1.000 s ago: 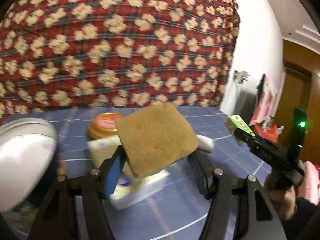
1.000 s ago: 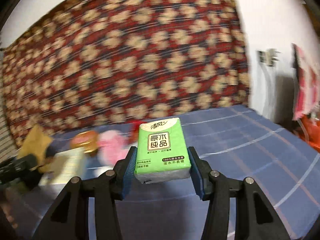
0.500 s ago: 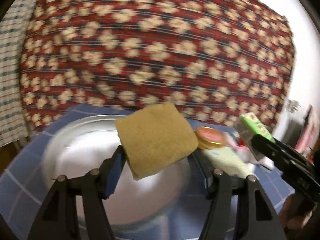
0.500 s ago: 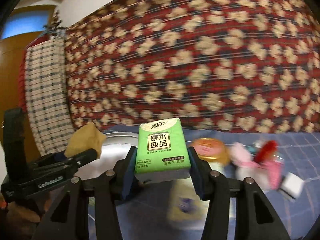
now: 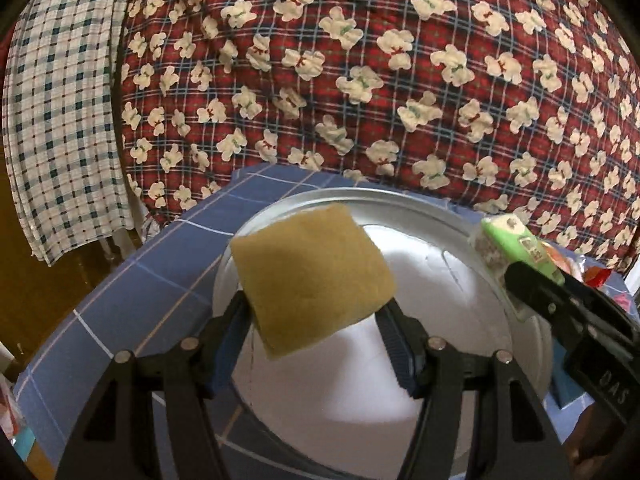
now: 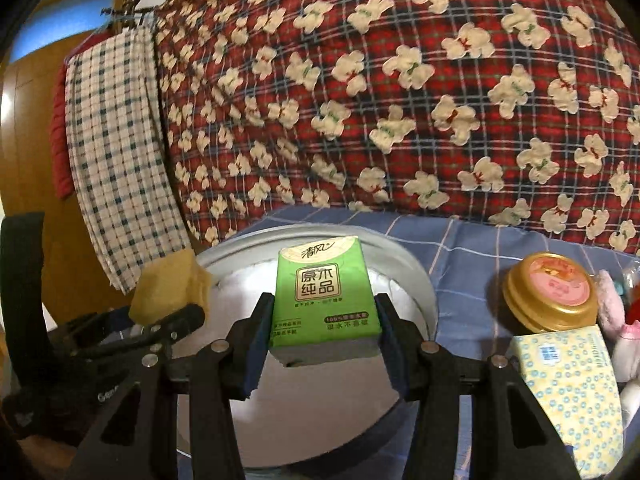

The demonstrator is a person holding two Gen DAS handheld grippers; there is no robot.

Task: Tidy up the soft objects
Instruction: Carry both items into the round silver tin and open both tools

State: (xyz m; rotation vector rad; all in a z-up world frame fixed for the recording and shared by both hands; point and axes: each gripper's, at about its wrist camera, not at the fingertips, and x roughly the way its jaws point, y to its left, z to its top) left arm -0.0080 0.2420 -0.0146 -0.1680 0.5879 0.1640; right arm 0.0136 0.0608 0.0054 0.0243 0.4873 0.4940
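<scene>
My left gripper (image 5: pixel 316 312) is shut on a tan sponge (image 5: pixel 312 276), which hangs over a wide silver basin (image 5: pixel 400 200). In the same view the right gripper (image 5: pixel 516 264) comes in from the right edge with a green tissue pack (image 5: pixel 516 244). My right gripper (image 6: pixel 324 328) is shut on that green tissue pack (image 6: pixel 324 300) above the silver basin (image 6: pixel 416 272). The left gripper (image 6: pixel 176 312) with the sponge (image 6: pixel 172 288) shows at the left of the right wrist view, over the basin's left rim.
The basin stands on a blue checked cloth (image 5: pixel 168 256). Right of it lie a gold-lidded tin (image 6: pixel 550 292), a yellow patterned tissue pack (image 6: pixel 572 396) and a pink plush toy (image 6: pixel 620 320). A red teddy-print quilt (image 5: pixel 400 80) rises behind; a checked cloth (image 5: pixel 60 120) hangs left.
Both grippers have swung left across the blue cloth with their loads, from the clutter of objects to over the silver basin. The grips are unchanged.
</scene>
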